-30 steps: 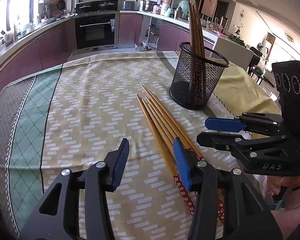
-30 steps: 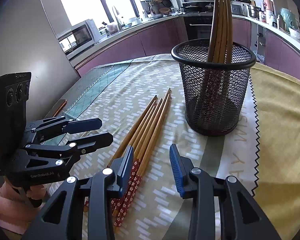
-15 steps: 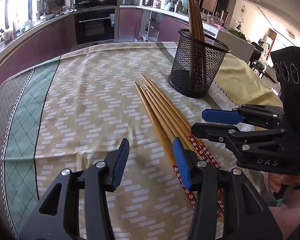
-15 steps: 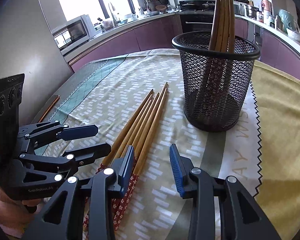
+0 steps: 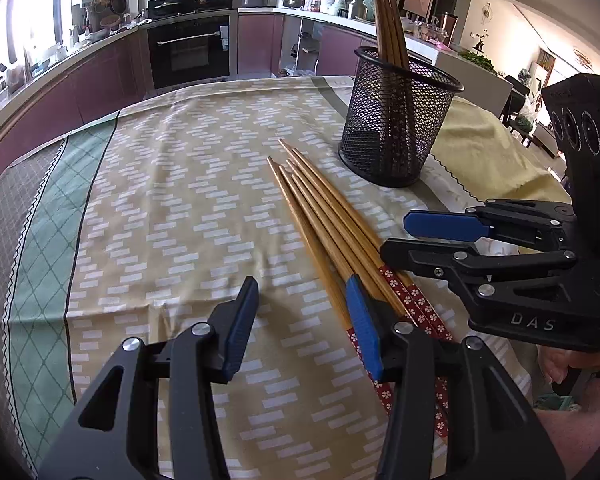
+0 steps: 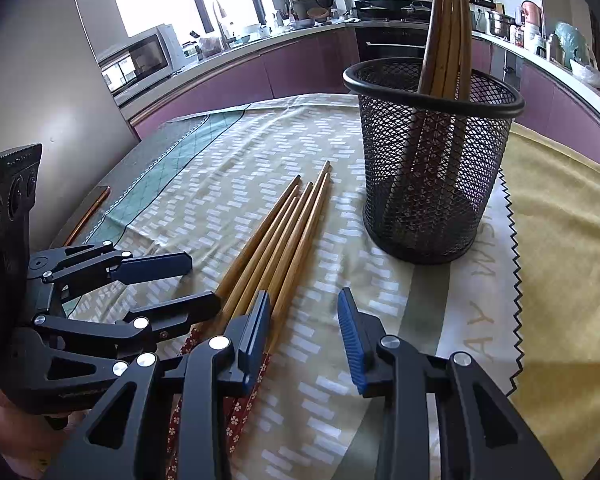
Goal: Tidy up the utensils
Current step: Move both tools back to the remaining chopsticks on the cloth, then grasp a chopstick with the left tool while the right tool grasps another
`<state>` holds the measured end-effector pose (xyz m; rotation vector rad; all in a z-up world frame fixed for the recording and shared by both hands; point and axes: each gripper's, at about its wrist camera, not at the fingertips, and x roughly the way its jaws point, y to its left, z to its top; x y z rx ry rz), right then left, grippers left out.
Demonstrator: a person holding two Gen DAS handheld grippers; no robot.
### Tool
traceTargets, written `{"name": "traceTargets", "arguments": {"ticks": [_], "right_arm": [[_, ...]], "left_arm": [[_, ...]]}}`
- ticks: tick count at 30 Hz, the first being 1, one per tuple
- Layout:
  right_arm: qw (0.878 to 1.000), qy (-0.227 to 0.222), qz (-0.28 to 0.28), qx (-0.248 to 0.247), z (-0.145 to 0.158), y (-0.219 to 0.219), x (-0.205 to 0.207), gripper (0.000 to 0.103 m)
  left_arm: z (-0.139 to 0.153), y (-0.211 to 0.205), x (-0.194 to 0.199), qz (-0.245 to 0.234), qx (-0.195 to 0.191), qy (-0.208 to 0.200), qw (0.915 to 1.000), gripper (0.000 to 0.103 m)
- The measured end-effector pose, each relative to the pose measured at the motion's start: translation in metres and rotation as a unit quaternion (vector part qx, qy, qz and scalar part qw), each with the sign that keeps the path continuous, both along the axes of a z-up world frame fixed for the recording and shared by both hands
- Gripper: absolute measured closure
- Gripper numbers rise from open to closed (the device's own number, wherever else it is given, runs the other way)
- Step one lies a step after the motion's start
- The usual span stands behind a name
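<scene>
While both grippers hang open and empty, the left gripper [image 5: 302, 312] sits nearest the loose chopsticks [image 5: 324, 224], whose patterned ends lie by its right finger, their length running far-left beside the mesh holder [image 5: 396, 132]; the right gripper [image 6: 304, 320] flanks them.

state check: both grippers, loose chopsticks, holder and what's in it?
left gripper: open, empty, low beside the loose chopsticks
right gripper: open, empty
loose chopsticks: lying flat in a bundle on the tablecloth
mesh holder: upright
chopsticks in holder: standing, leaning on the rim
</scene>
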<state>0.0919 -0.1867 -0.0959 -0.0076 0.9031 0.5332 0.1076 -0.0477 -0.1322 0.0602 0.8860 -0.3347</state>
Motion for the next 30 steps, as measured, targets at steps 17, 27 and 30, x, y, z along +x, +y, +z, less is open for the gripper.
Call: {"name": "traceTargets", "arguments": {"ticks": [17,27,30], "right_arm": [[1.000,-0.005,-0.004,-0.030,0.000,0.005,0.003,0.073],[0.999,-0.015,-0.007,-0.046,-0.001,0.018,0.016,0.076],[0.999,-0.013,-0.011,-0.044,-0.001,0.018,0.020,0.081]], "left_arm": [[-0.002,0.000,0.007,0.009,0.025,0.003,0.9996,0.068],[-0.002,-0.003,0.019,0.014,0.031,0.005,0.9994,0.075],[-0.002,-0.004,0.023,0.016,0.032,0.005,0.9993,0.077]]}}
